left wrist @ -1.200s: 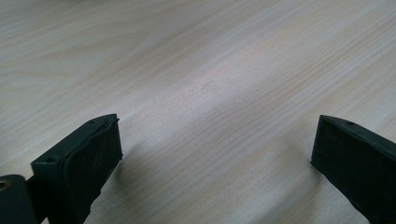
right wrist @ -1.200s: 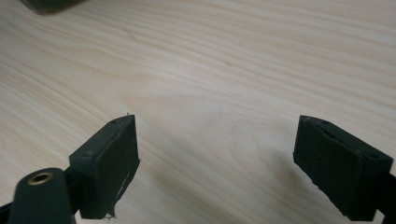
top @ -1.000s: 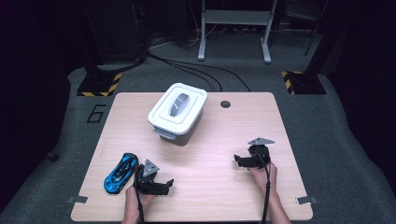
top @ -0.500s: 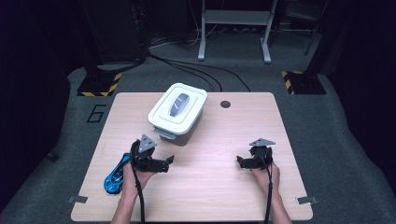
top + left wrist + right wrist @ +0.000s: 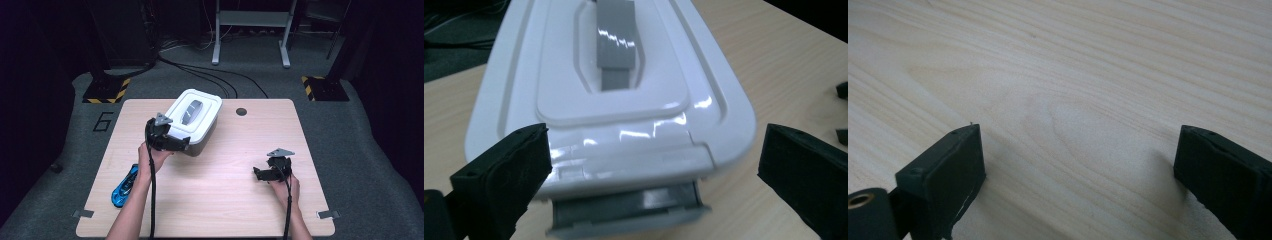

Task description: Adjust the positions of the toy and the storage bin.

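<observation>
Since a second ago, the left tongs (image 5: 184,144) have risen from beside the blue toy car (image 5: 124,185) to the near end of the white lidded box (image 5: 197,116), spread wide around its grey latch (image 5: 629,212) without touching. That box sits at the counter's (image 5: 240,200) far middle. Right tongs (image 5: 257,173) rest low over bare wood, spread, having just opened further, nothing between them.

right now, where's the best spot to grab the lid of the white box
Probably the grey handle lying flat in the recess of the white lid. Come from straight above with the left hand-held gripper, jaws across the narrow strap. The lid's wide, smooth rim offers little purchase, and the grey latch at the near end likely needs freeing first.
</observation>
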Available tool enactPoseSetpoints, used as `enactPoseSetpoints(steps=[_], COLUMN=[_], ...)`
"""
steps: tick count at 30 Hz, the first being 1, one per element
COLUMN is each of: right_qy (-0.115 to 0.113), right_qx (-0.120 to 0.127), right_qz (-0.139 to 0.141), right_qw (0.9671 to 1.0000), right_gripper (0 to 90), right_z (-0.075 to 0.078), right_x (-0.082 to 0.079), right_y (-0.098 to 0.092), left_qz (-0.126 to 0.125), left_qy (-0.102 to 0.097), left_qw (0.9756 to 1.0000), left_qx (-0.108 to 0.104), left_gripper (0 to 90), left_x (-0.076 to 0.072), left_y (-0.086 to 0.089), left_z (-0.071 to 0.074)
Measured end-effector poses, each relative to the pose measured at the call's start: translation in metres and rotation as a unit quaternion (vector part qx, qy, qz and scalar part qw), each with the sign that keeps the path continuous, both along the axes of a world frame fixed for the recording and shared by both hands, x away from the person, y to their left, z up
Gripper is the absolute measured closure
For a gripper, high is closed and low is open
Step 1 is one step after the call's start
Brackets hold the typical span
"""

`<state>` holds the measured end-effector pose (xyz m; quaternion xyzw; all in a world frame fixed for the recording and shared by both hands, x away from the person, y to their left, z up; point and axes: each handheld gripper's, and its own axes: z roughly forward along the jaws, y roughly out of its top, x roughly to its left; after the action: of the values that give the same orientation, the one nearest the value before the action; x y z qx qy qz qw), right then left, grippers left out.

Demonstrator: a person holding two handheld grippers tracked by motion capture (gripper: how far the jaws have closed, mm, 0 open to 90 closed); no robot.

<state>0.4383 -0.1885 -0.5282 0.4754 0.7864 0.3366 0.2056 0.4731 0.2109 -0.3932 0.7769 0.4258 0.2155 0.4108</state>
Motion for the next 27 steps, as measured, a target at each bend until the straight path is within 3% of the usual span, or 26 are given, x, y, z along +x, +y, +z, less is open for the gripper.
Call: enactPoseSetpoints(steps=[4,5,10,12,20,27], right_qy=[0.000,0.000,0.000,-0.001,0.000,-0.002], right_qx=[0.000,0.000,0.001,0.000,0.002,0.001], right_qz=[0.000,0.000,0.002,0.003,0.003,0.005], right_qw=[1.0000,1.0000,1.0000,1.0000,1.0000,1.0000], right_gripper=[5.0,5.0,5.2,5.3,5.5,5.7], right_z=[0.000,0.000,0.000,0.000,0.000,0.000], right_x=[0.000,0.000,0.000,0.000,0.000,0.000], right_y=[0.000,0.000,0.000,0.000,0.000,-0.001], left_qz=[0.013,0.014,0.028,0.028,0.011,0.002], left_qy=[-0.012,-0.010,-0.011,-0.010,0.015,0.026], left_qw=[0.9998,0.9998,0.9991,0.9990,0.9980,0.9983], left_qx=[0.004,0.007,0.031,0.035,0.060,0.052], left_gripper=[15.3,15.4,34.2,37.9,64.6,67.0], left_x=[0.019,0.024,0.043,0.049,0.063,0.060], left_y=[-0.009,-0.012,-0.022,-0.024,-0.029,-0.023], left_z=[0.008,0.009,0.009,0.008,0.003,0.003])
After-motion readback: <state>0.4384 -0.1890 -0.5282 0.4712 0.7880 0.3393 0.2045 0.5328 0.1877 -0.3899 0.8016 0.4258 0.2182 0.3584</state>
